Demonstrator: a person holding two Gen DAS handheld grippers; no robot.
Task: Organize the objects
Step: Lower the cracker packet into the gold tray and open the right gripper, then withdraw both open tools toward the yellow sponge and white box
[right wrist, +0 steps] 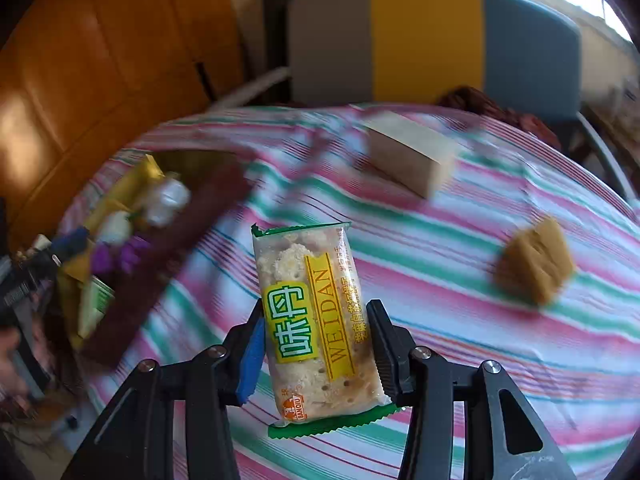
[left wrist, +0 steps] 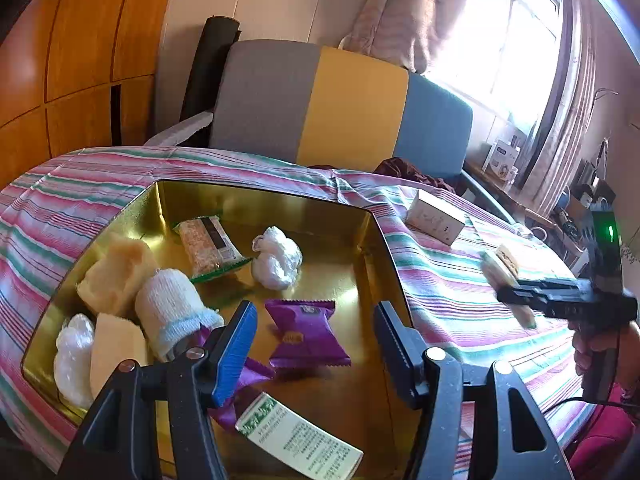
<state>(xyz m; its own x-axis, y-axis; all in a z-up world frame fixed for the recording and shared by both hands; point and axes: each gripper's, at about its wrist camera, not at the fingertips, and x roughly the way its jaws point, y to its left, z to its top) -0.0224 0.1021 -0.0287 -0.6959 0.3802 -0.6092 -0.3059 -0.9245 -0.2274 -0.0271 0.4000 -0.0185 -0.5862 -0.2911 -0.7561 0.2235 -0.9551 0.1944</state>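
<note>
A gold tray (left wrist: 260, 196) on the striped cloth holds a purple snack packet (left wrist: 306, 334), a cracker packet (left wrist: 210, 248), white plastic wads (left wrist: 277, 258), yellow sponges (left wrist: 116, 272), a rolled white sock (left wrist: 172, 308) and a green-and-white packet (left wrist: 300, 436). My left gripper (left wrist: 316, 320) hovers open over the tray, above the purple packet and not touching it. My right gripper (right wrist: 316, 332) is shut on a cracker packet (right wrist: 312, 320) with a yellow-green label, lifted above the cloth. In the left wrist view, the right gripper (left wrist: 516, 292) carries that packet (left wrist: 500, 268) to the right of the tray.
A beige box (right wrist: 408, 156) and a brown sponge block (right wrist: 536, 260) lie on the striped cloth (right wrist: 440, 320). Behind it stands a grey, yellow and blue seat back (left wrist: 340, 104), with a wooden wardrobe (left wrist: 60, 60) to the left and a cluttered desk (left wrist: 580, 200) by the window.
</note>
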